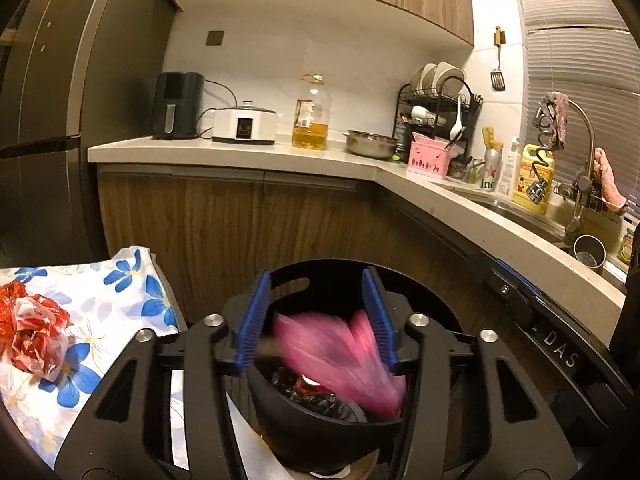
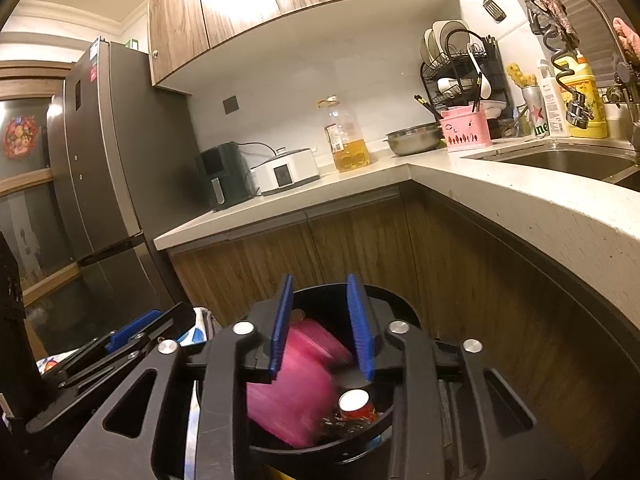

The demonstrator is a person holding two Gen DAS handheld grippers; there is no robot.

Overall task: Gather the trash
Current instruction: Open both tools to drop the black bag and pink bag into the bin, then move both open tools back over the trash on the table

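You are in a kitchen corner: a pale L-shaped countertop over wood cabinets, a grey fridge at its left end. Below you stands a black trash bin, and beside it a flower-print cloth carries crumpled red wrapping. Your left gripper and right gripper hover over the bin, jaws parted, gripping nothing. A blurred pink bag sits inside the bin, next to a red can.

Readable: "DAS" on black gripper arm right of the fingers; "ine" on green can (red star), far right beyond the fingertips.
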